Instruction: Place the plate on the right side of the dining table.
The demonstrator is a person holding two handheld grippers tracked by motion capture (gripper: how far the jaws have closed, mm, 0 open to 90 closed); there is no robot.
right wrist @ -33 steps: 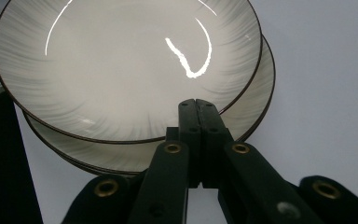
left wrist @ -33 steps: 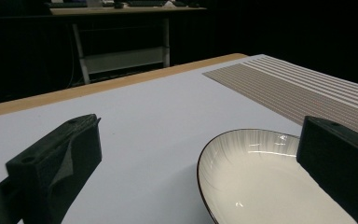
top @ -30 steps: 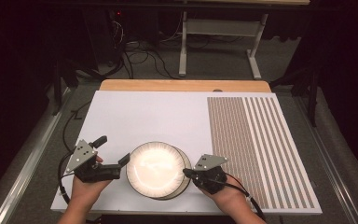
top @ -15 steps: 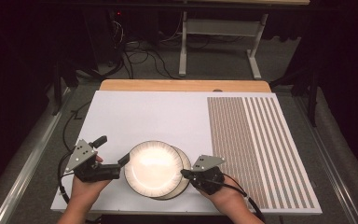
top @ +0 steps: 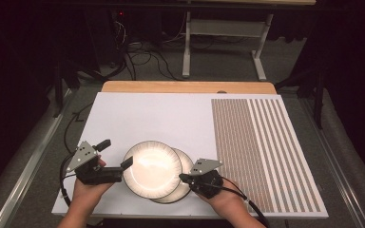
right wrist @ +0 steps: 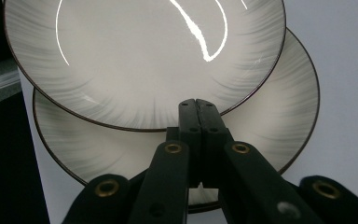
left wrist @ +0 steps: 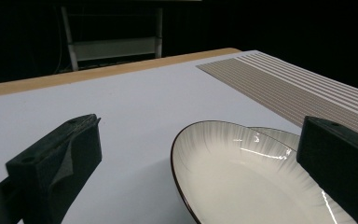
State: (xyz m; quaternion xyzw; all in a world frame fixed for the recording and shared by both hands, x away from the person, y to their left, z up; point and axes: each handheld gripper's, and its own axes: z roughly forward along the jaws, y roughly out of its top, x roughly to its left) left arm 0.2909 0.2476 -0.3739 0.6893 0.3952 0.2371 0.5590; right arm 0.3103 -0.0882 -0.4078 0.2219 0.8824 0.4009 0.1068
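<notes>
Two white plates with dark rims lie overlapped near the board's front edge. The upper plate (top: 152,168) (left wrist: 242,182) (right wrist: 144,60) sits left of the lower plate (top: 187,164) (left wrist: 275,136) (right wrist: 270,121), which peeks out to the right. My left gripper (top: 116,153) (left wrist: 200,163) is open wide, and the upper plate's left rim lies between its jaws without touching them. My right gripper (top: 183,178) (right wrist: 198,105) is shut with nothing between its jaws. Its tips rest over the lower plate, right at the upper plate's near rim.
The plates lie on a white board (top: 161,118) with a brown striped area (top: 266,152) on its right half. A wooden table edge (top: 185,87) runs along the far side. Cables (top: 138,61) and a metal stand (top: 218,42) are on the dark floor beyond.
The upper plate has slid left, uncovering more of the lower plate on the right. My right gripper has crept left after it. My left gripper has stayed put.
</notes>
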